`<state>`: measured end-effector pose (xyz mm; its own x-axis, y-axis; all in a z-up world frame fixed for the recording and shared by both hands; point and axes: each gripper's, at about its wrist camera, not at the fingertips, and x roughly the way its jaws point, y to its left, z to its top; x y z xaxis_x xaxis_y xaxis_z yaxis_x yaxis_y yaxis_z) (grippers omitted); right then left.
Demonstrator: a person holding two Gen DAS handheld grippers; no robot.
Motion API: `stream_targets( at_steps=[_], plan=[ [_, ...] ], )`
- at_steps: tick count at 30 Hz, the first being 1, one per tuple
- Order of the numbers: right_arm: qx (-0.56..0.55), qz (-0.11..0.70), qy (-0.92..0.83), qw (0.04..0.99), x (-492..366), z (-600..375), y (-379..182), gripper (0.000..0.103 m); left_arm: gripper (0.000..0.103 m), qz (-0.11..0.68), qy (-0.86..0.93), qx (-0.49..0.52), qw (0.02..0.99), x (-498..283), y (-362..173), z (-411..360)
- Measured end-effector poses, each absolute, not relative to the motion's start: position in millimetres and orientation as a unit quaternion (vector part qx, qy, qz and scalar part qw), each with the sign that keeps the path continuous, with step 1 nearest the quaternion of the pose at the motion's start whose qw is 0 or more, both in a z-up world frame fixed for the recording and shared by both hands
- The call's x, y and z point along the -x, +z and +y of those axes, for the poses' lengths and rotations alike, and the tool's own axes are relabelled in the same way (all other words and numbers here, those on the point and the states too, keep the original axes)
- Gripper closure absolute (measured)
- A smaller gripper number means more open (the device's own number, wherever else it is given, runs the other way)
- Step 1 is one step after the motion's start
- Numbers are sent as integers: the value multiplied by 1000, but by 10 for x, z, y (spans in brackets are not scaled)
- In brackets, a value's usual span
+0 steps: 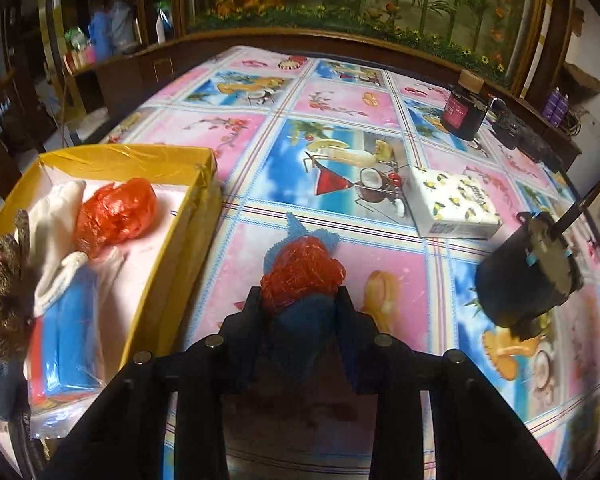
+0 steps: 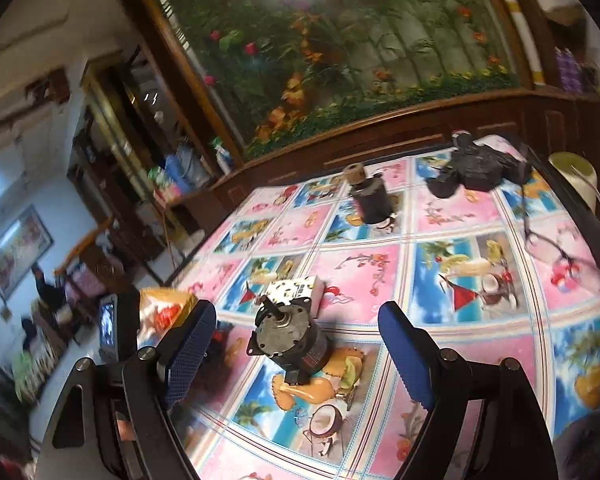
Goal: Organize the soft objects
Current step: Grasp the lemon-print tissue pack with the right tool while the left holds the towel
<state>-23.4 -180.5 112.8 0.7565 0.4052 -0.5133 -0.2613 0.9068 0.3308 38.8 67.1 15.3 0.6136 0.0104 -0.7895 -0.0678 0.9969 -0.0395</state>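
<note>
You are holding a red-and-blue mesh bundle [image 1: 302, 270] in the left tool [image 1: 300, 300], whose narrowed jaws are pressing on its lower, darker blue part; the red netting and a pale blue tip are sticking out past the fingertips. The bundle is hanging over the surface [image 1: 340, 100] just right of the yellow box [image 1: 204, 184], not yet over it.

The risk is sitting in that grip. You are pinching only the bundle's near end, and netting compresses and slides, so a quick swing toward the box could be letting it slip free and drop short of the box wall. The box wall nearest the bundle is standing high, so a low carry could be catching the trailing tip on it. The box is also filling up, so a release near that wall may be leaving the bundle perched on it.

The right tool [image 2: 300, 348] is standing wide open and empty, framing the motor [image 2: 290, 340] that lies right of the box; it is hard, so it does not belong in there.

Count in the box: one red bag [image 1: 116, 212], one white cloth [image 1: 58, 236], one brown plush [image 1: 2, 300], one blue packet [image 1: 70, 344]. Right of the box: one tissue pack [image 1: 456, 204], one motor, one dark jar [image 1: 464, 108].
</note>
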Motion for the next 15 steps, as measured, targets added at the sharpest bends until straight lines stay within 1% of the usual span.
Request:
stream_targets(
  at_steps=[3, 4, 7, 9, 12, 15],
  plan=[
    [-19, 316, 203, 927, 74, -1460, 1463, 16, 70, 434, 17, 44, 900, -403, 158, 722],
    [27, 332, 216, 918, -63, -1286, 1610, 10, 70, 433, 14, 47, 900, -402, 156, 736],
    [141, 370, 223, 891, -457, -865, 1801, 6, 70, 432, 7, 50, 901, -394, 162, 762],
    [212, 407, 246, 854, -742, -570, 1743, 6, 69, 430, 6, 44, 902, -374, 169, 741],
    [330, 458, 258, 784, -1030, -194, 1406, 6, 69, 429, 2, 42, 902, -357, 170, 735],
    [386, 495, 280, 726, -1199, 17, 1090, 8, 69, 431, -2, 47, 901, -358, 162, 746]
  ],
)
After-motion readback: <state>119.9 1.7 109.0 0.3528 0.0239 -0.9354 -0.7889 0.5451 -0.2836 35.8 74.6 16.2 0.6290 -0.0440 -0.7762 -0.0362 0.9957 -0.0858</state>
